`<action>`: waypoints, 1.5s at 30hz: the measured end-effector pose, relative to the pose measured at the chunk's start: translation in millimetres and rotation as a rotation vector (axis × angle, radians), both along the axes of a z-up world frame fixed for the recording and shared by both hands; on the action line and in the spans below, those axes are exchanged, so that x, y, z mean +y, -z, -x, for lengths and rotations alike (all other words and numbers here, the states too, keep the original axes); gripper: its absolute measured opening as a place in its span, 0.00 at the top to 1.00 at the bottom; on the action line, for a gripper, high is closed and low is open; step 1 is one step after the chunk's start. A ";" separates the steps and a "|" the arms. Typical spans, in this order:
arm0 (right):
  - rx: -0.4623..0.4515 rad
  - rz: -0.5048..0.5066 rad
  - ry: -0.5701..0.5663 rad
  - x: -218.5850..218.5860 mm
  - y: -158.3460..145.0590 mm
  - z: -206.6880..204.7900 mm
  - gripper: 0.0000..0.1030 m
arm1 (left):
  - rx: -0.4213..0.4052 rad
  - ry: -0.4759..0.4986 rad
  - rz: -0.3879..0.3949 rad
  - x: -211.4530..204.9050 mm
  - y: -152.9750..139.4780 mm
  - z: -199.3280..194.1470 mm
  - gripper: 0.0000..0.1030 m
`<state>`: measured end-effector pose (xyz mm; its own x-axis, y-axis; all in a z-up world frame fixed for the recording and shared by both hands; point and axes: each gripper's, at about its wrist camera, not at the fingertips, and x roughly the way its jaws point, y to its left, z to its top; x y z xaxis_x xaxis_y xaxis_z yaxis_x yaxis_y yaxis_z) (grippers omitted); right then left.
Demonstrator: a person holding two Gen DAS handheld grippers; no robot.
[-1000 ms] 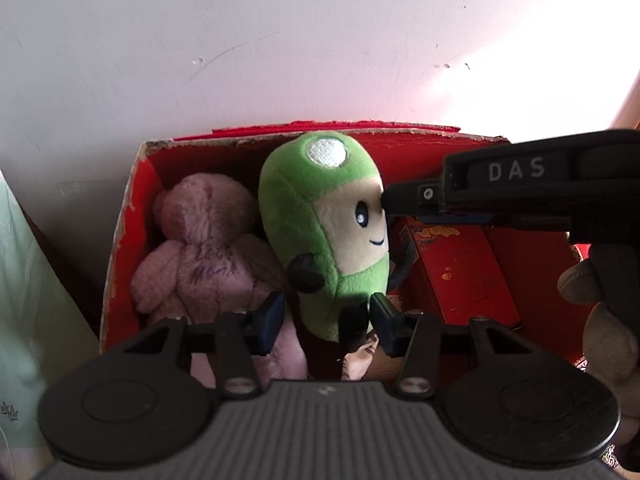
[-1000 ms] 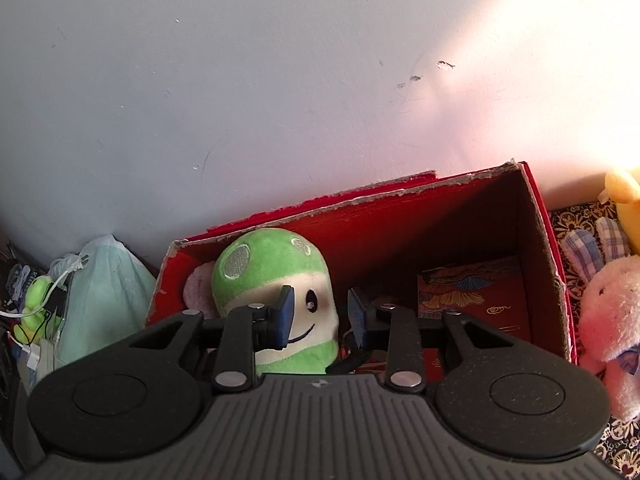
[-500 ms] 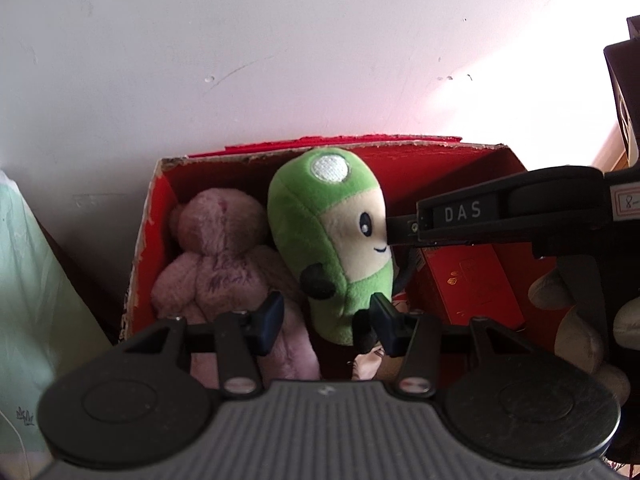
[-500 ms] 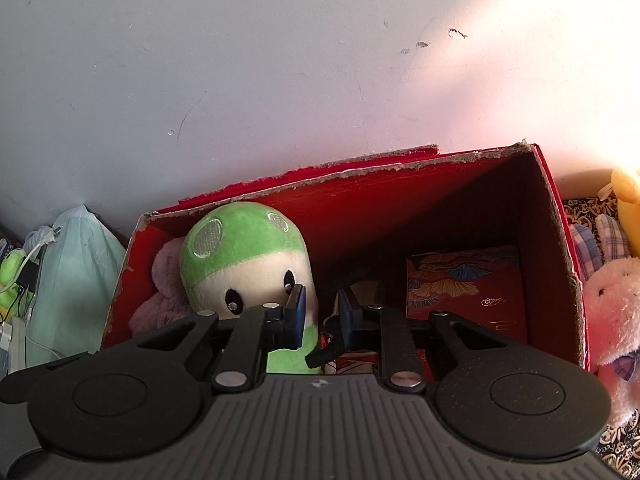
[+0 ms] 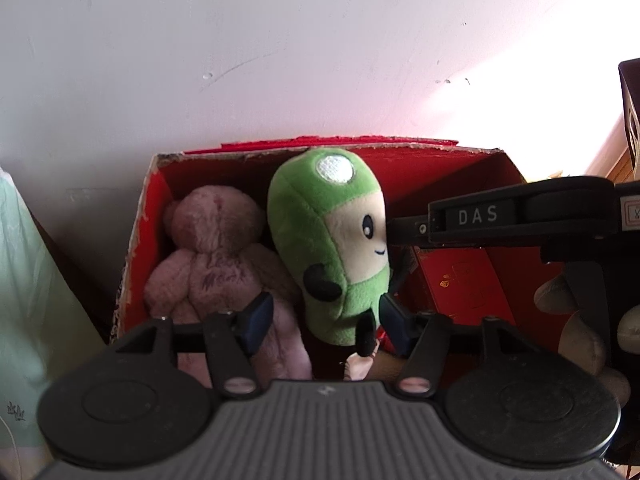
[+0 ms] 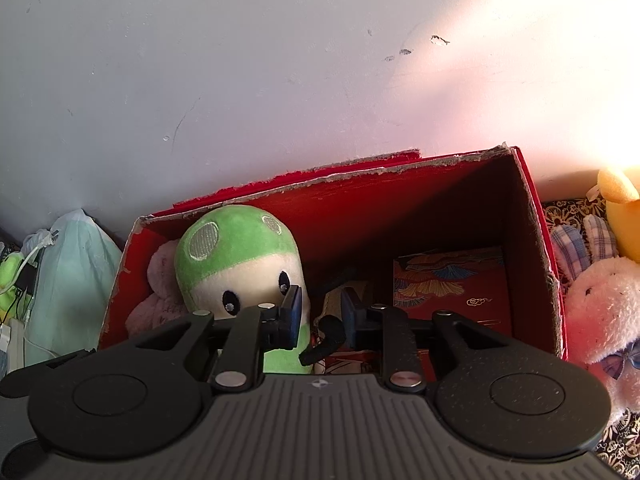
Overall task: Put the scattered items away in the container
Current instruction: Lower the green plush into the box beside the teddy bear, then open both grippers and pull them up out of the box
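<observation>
A pale, scuffed wall [image 6: 280,80] fills the upper part of both views, and the red cardboard box [image 6: 536,248] stands right against it, open at the top with ragged grey edges. Left of the box sits a pale green plastic bag [image 6: 76,276]; right of it, on a dark patterned cloth [image 6: 560,216], lie a pink-white plush rabbit [image 6: 604,304] and a yellow plush [image 6: 622,216]. Inside the box the green mushroom plush [image 5: 332,248] stands upright near the left half, leaning against a mauve teddy bear [image 5: 216,256] in the box's left corner — a red patterned packet [image 6: 448,280] rests in the right part of the box. Both grippers tilt down toward the box from its near side. The left gripper [image 5: 324,316] has its fingers on either side of the plush's lower body; they have just been widening, and a gap shows beside the left finger [image 5: 256,316], so it is released rather than pinched. The right gripper [image 6: 320,312] reaches in just right of the plush's face, its fingers narrowly apart and just reopening slightly, with the plush's small black arm [image 6: 324,336] hanging below the gap — I cannot tell whether the pads press it.
</observation>
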<state>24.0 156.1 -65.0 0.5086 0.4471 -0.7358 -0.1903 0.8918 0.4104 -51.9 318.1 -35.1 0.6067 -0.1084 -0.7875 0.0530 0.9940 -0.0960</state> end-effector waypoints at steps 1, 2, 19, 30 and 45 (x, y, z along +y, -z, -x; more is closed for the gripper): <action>0.000 0.000 -0.001 0.1 0.1 0.0 0.76 | 0.002 0.001 -0.001 -0.1 0.0 0.4 0.39; 0.000 0.001 -0.001 0.2 0.1 0.1 0.76 | 0.004 0.001 -0.003 -0.3 0.3 0.4 0.39; -0.014 0.029 -0.017 3.1 -4.5 7.2 0.76 | 0.016 0.003 -0.005 2.3 -6.3 14.1 0.34; -0.015 0.042 -0.024 3.9 -14.6 24.4 0.76 | -0.015 0.064 -0.027 -9.4 -25.8 38.5 0.32; -0.076 -0.041 0.043 -59.4 -47.2 48.1 0.75 | -0.122 0.132 0.000 -63.7 -70.9 41.4 0.31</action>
<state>-24.1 96.7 -17.8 0.5815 0.4524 -0.6762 -0.1839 0.8827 0.4324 -93.3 254.4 35.8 0.6785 -0.1934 -0.7087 0.1942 0.9776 -0.0809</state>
